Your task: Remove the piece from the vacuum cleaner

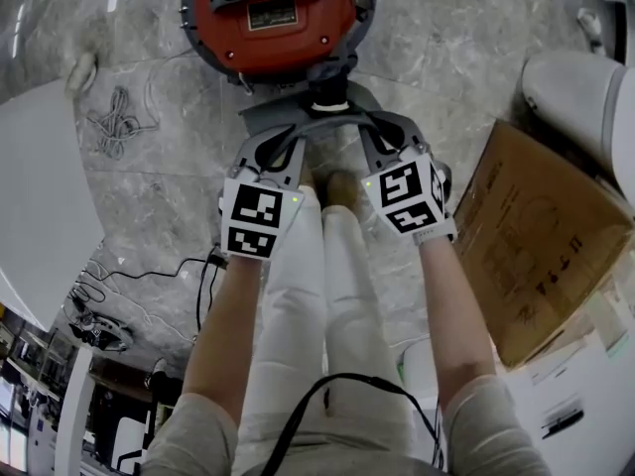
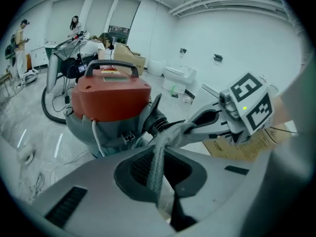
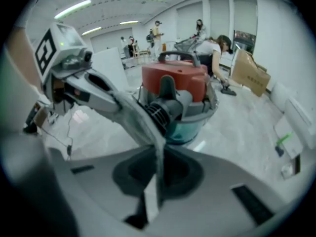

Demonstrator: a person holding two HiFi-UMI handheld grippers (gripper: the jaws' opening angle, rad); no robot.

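Note:
A red and grey vacuum cleaner stands on the marble floor ahead of the person's feet. A black ribbed connector sticks out of its front and carries a wide grey piece. My left gripper is shut on the left wing of that piece. My right gripper is shut on the right wing. In the left gripper view the grey piece runs as a thin edge between the jaws, with the vacuum cleaner behind. The right gripper view shows the piece against the connector.
A flat cardboard box lies on the floor at the right, next to a white fixture. Loose cables lie at the left beside a white rounded surface. Several people stand far back in the room.

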